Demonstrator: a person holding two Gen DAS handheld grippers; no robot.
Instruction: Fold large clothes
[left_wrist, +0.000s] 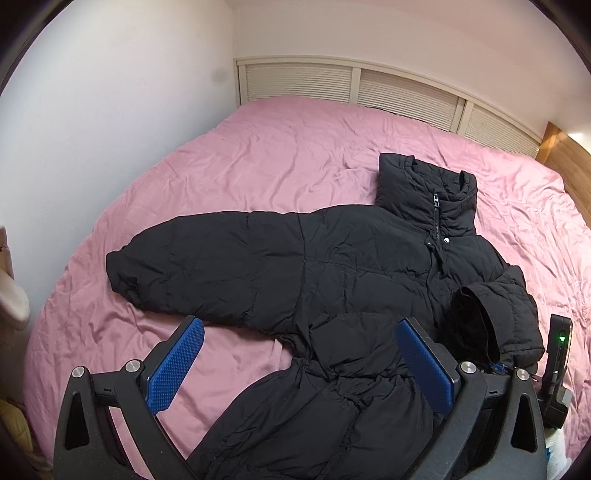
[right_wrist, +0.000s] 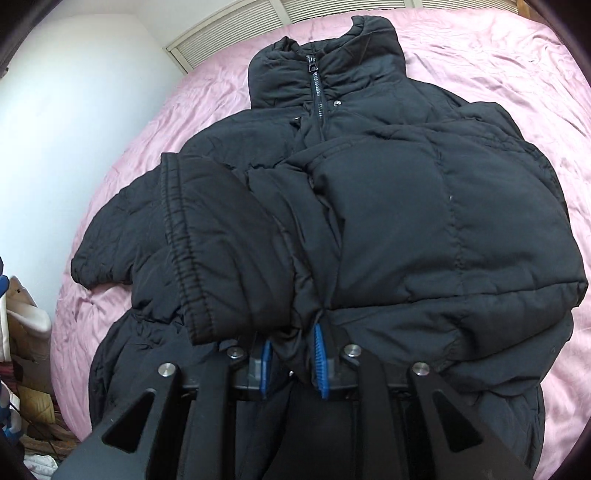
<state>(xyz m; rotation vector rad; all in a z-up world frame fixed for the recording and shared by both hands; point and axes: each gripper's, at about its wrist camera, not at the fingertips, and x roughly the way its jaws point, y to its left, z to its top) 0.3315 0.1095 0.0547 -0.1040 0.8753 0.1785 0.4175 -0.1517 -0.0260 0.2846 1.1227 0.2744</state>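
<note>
Bed (left_wrist: 280, 147): covered by a creased pink sheet, set against a white wall (left_wrist: 110, 110); a slatted cream panel (left_wrist: 369, 86) is seen at its far edge.

Black puffer jacket (left_wrist: 332, 266): laid front-up on the pink sheet, zipped, collar (left_wrist: 424, 192) raised toward the slatted panel. In the left wrist view one sleeve (left_wrist: 207, 258) is stretched out flat to the side. The other sleeve (right_wrist: 424, 221) is folded across the chest, its cuff (right_wrist: 207, 251) lying over the front near the waist.

Left gripper (left_wrist: 303, 354): held above the lower part of the jacket, jaws spread wide, blue pads (left_wrist: 177, 369) clear of the fabric; nothing is grasped.

Right gripper (right_wrist: 291, 354): jaws drawn nearly together, a bunch of the jacket's black fabric pinched between the blue pads (right_wrist: 319, 350) just below the folded cuff.

Small dark device with a green light (left_wrist: 561, 338): seen at the right margin of the left wrist view; it cannot be identified.
</note>
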